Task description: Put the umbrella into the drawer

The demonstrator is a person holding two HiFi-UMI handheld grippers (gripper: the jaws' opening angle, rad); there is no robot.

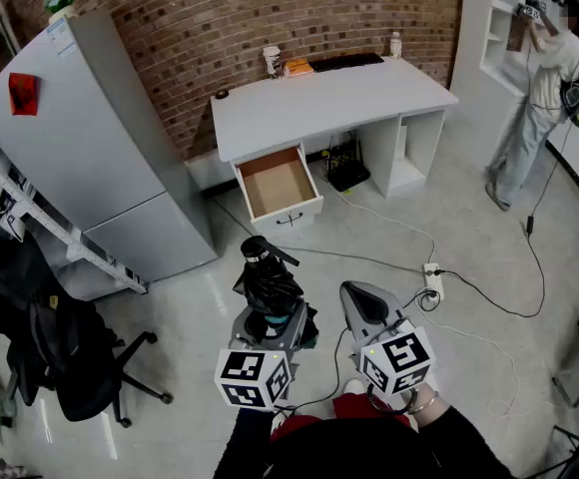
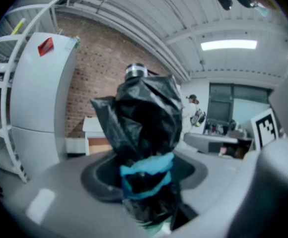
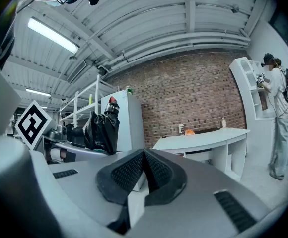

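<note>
Head view: you hold both grippers low in front of you over the pale floor, well apart from the desk (image 1: 329, 98).
Left gripper (image 1: 270, 315): clenched on the umbrella (image 1: 268, 279); the left gripper view shows the jaws (image 2: 146, 182) tight on its lower part.
Umbrella: folded, black, standing upright out of your left jaws with its silver-ringed end (image 2: 136, 72) up. A blue band wraps it at the grip, possibly a strap; the blur there is too heavy to be sure.
Right gripper (image 1: 362, 302): jaws pressed together with nothing between them, as the right gripper view (image 3: 144, 175) shows; it sits just beside the left one.
Drawer (image 1: 278, 183): pulled out under the desk's left end, its brown inside showing.
Fridge (image 1: 90, 148): grey, left of the desk, against the brick wall.
Person (image 1: 549, 88): far right, reaching up to white shelves.
</note>
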